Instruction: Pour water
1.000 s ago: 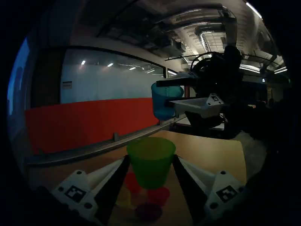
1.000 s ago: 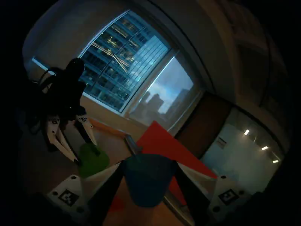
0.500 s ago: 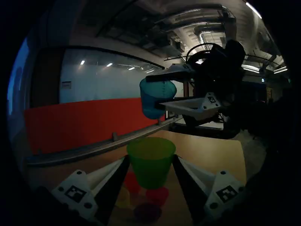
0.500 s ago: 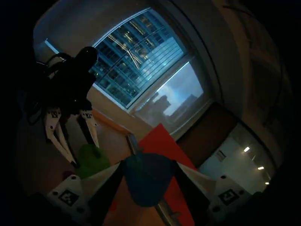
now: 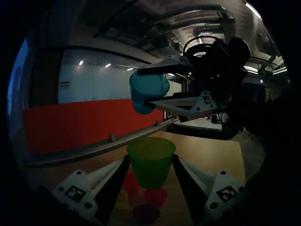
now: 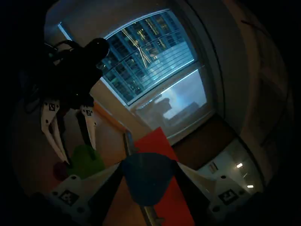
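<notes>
Nearest to me in the left gripper view, the left gripper (image 5: 150, 167) has its jaws pinching the green cup (image 5: 151, 162) by its sides, upright and mouth up. Just below it, toward the near edge of the bench (image 5: 210, 150), stand some small cups: a red cup (image 5: 130, 183), a second red cup (image 5: 156, 195), a yellowish cup (image 5: 122, 197) and a dark cup (image 5: 145, 213) whose colour I cannot tell. Higher up and beyond, the right gripper (image 5: 145, 88) shows side-on, its dark body to the right, jaws clamped on the blue cup (image 5: 147, 90). That cup is tipped, with its mouth partly toward my camera. It hangs above the green cup's rim and slightly left, apart from it; how far behind I cannot tell. In the right gripper view the blue cup sits between that gripper's own fingers, with the green cup lower left. Past the bench's far edge a red wall band (image 5: 86, 120) runs under glass, and the right gripper view takes in a large window (image 6: 158, 71).
</notes>
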Demonstrator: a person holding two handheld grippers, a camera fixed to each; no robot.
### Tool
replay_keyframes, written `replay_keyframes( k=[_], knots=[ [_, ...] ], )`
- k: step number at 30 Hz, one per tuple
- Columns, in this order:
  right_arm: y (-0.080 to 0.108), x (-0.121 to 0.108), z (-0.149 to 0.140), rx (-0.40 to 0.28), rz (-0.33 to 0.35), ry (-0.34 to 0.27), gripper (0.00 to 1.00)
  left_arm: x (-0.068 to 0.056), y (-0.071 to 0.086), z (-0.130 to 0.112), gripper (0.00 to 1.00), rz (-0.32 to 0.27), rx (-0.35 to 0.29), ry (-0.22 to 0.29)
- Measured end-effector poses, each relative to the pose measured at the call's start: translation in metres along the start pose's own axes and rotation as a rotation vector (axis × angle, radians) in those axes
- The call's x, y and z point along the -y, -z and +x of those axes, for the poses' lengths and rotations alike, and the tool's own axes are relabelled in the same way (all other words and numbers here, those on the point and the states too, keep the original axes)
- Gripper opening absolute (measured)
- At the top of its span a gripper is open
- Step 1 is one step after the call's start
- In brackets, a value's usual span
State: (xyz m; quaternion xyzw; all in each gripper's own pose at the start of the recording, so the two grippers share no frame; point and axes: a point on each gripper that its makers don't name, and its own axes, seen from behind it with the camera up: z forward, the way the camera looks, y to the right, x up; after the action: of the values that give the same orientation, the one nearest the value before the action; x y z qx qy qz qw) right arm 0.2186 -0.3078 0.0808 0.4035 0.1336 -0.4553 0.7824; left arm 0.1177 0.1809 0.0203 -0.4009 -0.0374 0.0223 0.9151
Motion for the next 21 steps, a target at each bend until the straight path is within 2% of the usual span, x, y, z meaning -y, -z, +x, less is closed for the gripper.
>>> replay_keyframes(
  k=[12,21],
  knots=[
    [-0.005,-0.005,0.002,0.005,-0.001,0.101,0.93,-0.001,-0.002,0.003,0.82,-0.006,0.0,-0.005],
    [-0.006,-0.011,0.003,0.007,-0.015,0.153,0.93,-0.004,-0.004,0.003,0.83,-0.013,0.004,-0.007]
  ],
)
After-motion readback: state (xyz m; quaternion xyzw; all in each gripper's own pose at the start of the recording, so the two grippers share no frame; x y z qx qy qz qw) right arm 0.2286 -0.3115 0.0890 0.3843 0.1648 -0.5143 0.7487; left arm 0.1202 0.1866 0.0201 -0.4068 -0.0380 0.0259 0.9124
